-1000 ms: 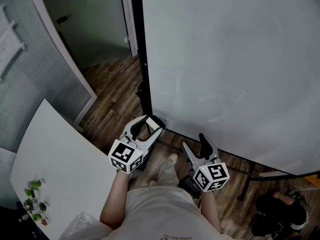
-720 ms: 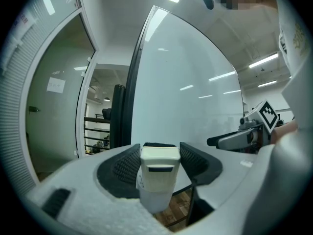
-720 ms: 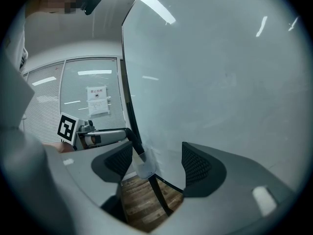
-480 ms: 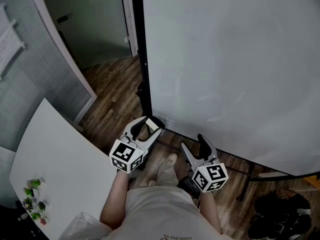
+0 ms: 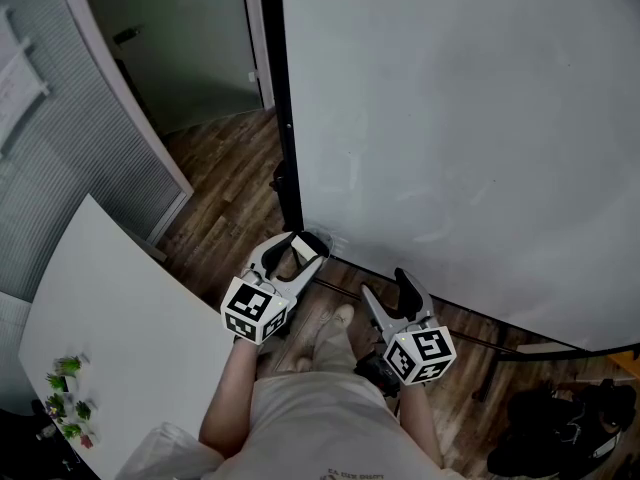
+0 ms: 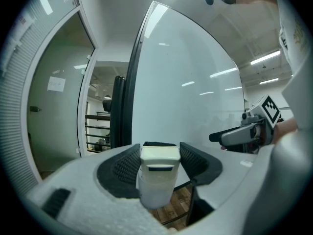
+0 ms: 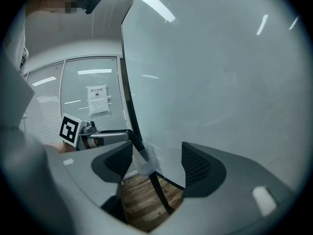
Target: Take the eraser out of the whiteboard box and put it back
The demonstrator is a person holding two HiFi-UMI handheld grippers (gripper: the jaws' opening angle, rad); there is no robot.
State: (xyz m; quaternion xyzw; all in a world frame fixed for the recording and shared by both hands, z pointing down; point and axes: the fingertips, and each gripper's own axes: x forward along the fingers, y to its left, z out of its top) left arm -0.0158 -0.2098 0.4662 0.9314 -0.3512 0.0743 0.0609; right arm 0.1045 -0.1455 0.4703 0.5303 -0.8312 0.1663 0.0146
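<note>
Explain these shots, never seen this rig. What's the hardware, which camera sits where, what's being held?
No robot here: a person holds hand tongs in each hand, each carrying a black-and-white marker cube. The head view comes from a camera on the person's head, looking down at a wooden floor and a whiteboard on a stand. The two gripper views come from cameras riding on the tongs, looking along them. The left tongs are closed on a pale eraser, right at a clear box on the whiteboard's lower corner; whether the eraser is partly inside it I can't tell. The right tongs are open and empty. A white table with small plants stands to the left.
</note>
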